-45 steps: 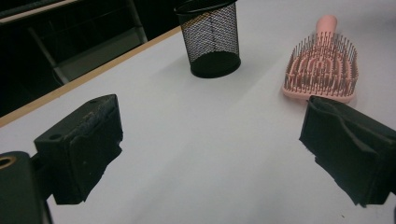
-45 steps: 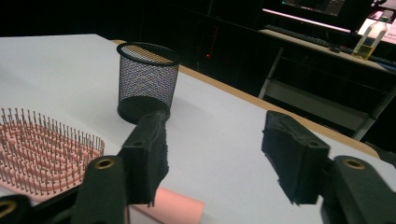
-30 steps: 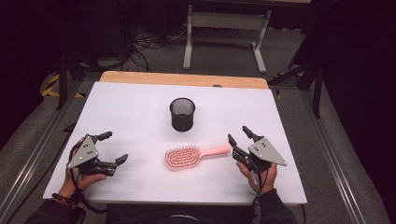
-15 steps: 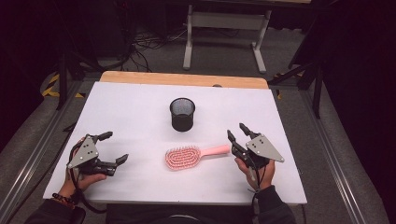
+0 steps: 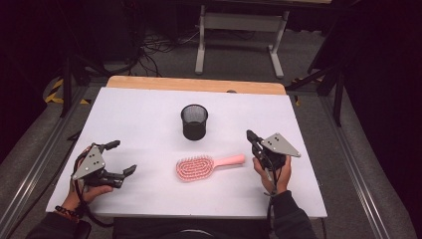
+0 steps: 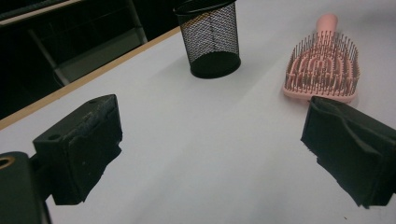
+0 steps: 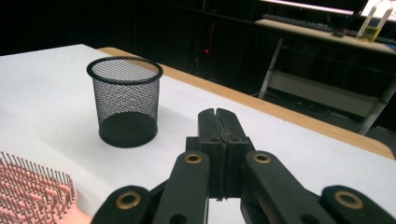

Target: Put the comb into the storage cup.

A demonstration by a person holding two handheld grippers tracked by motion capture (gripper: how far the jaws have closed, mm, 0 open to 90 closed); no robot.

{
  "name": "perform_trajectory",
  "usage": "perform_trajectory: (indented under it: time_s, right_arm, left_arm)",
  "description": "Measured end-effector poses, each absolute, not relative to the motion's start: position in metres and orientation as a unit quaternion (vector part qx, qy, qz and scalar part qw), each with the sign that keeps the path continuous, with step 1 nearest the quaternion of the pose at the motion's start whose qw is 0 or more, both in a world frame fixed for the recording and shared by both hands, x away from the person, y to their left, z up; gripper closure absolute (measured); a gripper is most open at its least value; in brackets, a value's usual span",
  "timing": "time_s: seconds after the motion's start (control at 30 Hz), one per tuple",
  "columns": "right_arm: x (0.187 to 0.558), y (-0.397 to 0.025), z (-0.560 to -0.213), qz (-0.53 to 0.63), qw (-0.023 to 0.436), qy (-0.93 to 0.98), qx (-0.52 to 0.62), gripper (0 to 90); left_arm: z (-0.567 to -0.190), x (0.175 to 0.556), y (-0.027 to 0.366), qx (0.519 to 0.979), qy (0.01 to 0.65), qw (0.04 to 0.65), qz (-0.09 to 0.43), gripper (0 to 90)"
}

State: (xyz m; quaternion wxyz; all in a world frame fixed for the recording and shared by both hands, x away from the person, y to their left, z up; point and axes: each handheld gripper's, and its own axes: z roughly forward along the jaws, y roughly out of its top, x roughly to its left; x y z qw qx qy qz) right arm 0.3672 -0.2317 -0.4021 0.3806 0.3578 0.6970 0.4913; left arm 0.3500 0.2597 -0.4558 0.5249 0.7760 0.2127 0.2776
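A pink hairbrush (image 5: 199,167) lies bristles up at the middle of the white table (image 5: 149,114), its handle pointing right. A black mesh cup (image 5: 194,121) stands upright just beyond it. My left gripper (image 5: 122,157) rests at the front left, jaws wide open and empty; its own view has the brush (image 6: 322,70) and cup (image 6: 212,39) ahead of the gripper (image 6: 210,140). My right gripper (image 5: 250,135) sits just right of the handle's end, apart from it. In the right gripper view its tips (image 7: 217,114) are pressed together on nothing, with the cup (image 7: 125,100) and brush bristles (image 7: 32,186) to the left.
The table's far edge is a bare wooden strip (image 5: 194,84). A grey metal stand (image 5: 239,22) and cables lie on the floor behind it. Metal rails run along both sides of the table.
My right gripper has slid a little left toward the brush handle and its jaws have gone from open to shut. The left gripper, brush and cup have not moved.
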Motion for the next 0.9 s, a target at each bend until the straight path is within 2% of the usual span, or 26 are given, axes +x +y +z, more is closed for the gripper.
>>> perform_trajectory:
  time_s: [0.43, 0.9]
  right_arm:
    - [0.392, -0.229, -0.418, 0.458, 0.345, 0.723, 0.384, 90.0]
    - [0.401, -0.220, -0.437, 0.422, 0.314, 0.758, 0.386, 90.0]
  left_arm:
    - [-0.457, 0.350, 0.257, 0.782, 0.207, 0.516, 0.283, 6.2]
    - [-0.457, 0.350, 0.257, 0.780, 0.206, 0.519, 0.283, 6.1]
